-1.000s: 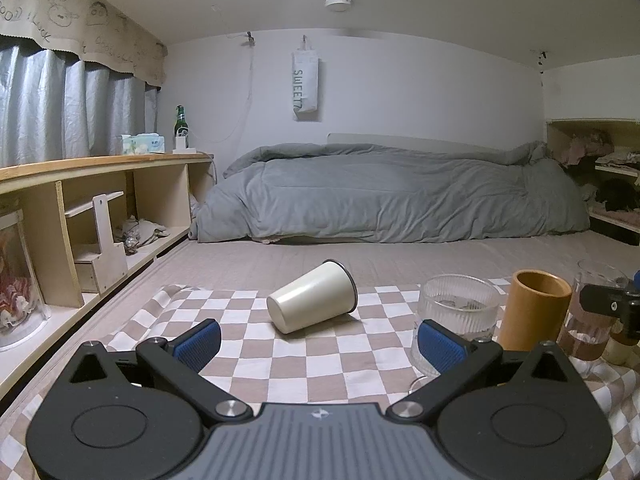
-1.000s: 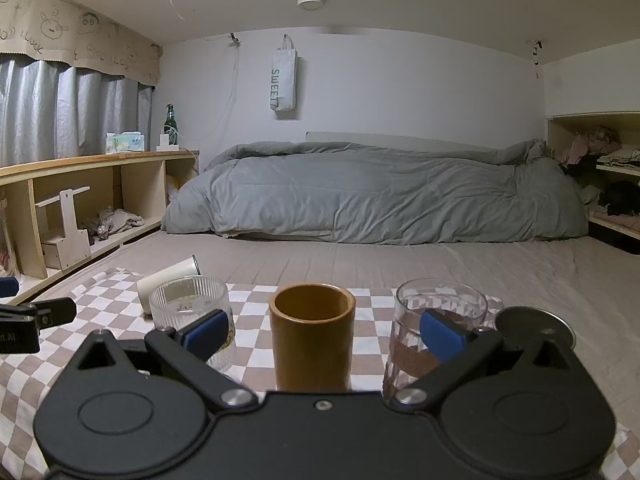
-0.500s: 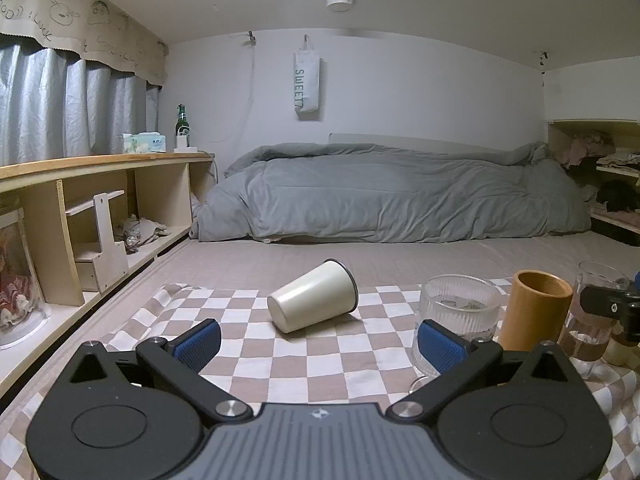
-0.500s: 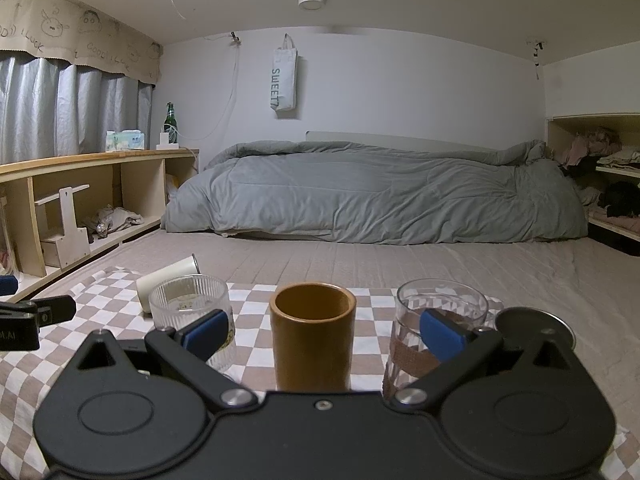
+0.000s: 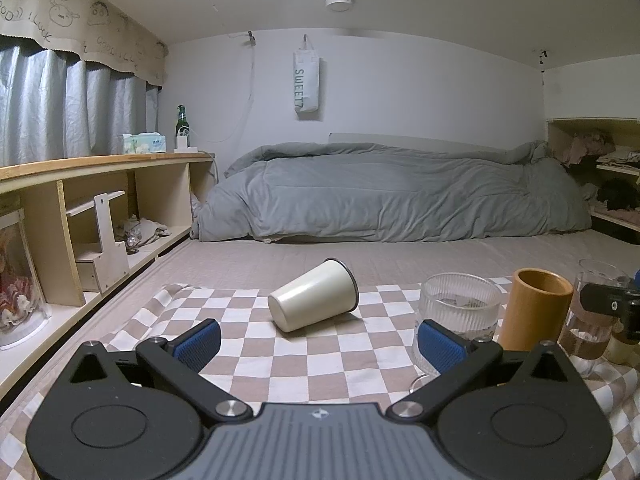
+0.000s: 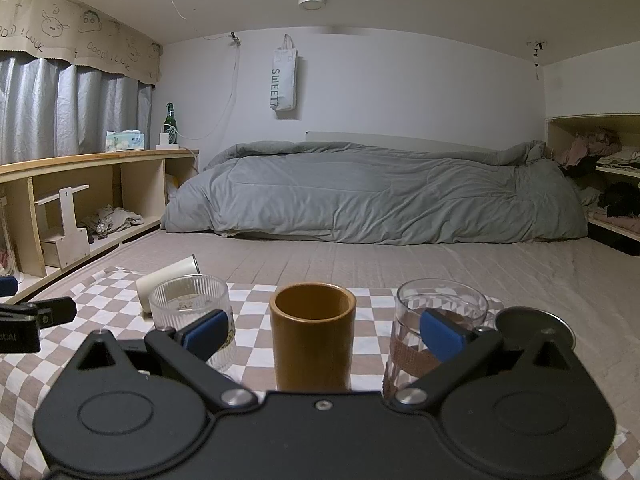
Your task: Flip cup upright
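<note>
A cream cup (image 5: pixel 314 296) with a dark rim lies on its side on the checkered cloth (image 5: pixel 320 360), its base toward me and its mouth pointing away to the right. My left gripper (image 5: pixel 320 340) is open and empty, just short of the cup. In the right wrist view the cup (image 6: pixel 168 280) shows at far left, partly behind a ribbed glass (image 6: pixel 190 308). My right gripper (image 6: pixel 322 334) is open and empty, with an upright brown cup (image 6: pixel 312 336) between its fingers but not touched.
A ribbed glass (image 5: pixel 460 308), the brown cup (image 5: pixel 534 312) and a clear glass with a brown band (image 6: pixel 436 332) stand in a row on the cloth. A round metal lid (image 6: pixel 534 326) lies at right. Wooden shelves (image 5: pixel 100 208) run along the left; a grey duvet (image 5: pixel 392 192) lies behind.
</note>
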Tool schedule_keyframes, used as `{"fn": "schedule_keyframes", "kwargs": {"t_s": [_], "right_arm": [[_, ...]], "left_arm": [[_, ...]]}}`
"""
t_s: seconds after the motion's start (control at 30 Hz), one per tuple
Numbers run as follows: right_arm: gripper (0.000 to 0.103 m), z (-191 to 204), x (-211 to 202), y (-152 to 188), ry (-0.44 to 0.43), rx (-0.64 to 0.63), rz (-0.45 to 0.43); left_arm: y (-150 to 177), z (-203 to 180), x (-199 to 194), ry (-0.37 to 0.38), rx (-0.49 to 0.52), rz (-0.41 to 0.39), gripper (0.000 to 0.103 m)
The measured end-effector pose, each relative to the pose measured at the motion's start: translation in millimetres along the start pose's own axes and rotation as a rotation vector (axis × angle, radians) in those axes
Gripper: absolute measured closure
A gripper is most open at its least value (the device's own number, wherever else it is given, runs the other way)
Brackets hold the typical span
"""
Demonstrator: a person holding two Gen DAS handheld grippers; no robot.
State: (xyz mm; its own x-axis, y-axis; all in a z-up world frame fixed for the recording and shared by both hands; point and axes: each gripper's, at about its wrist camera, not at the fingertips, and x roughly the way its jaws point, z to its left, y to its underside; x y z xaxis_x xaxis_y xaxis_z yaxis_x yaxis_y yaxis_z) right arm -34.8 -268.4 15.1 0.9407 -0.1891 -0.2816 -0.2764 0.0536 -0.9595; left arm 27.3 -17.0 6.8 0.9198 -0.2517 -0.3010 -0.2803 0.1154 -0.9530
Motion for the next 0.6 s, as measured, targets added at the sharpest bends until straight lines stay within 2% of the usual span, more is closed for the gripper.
{"fn": "schedule_keyframes", "kwargs": {"t_s": [0.6], "right_arm": [[0.000, 0.1, 0.2, 0.4, 0.000, 0.000, -0.001]], "left_arm": [[1.2, 2.6, -0.6, -0.011, -0.002, -0.001, 0.000]]}}
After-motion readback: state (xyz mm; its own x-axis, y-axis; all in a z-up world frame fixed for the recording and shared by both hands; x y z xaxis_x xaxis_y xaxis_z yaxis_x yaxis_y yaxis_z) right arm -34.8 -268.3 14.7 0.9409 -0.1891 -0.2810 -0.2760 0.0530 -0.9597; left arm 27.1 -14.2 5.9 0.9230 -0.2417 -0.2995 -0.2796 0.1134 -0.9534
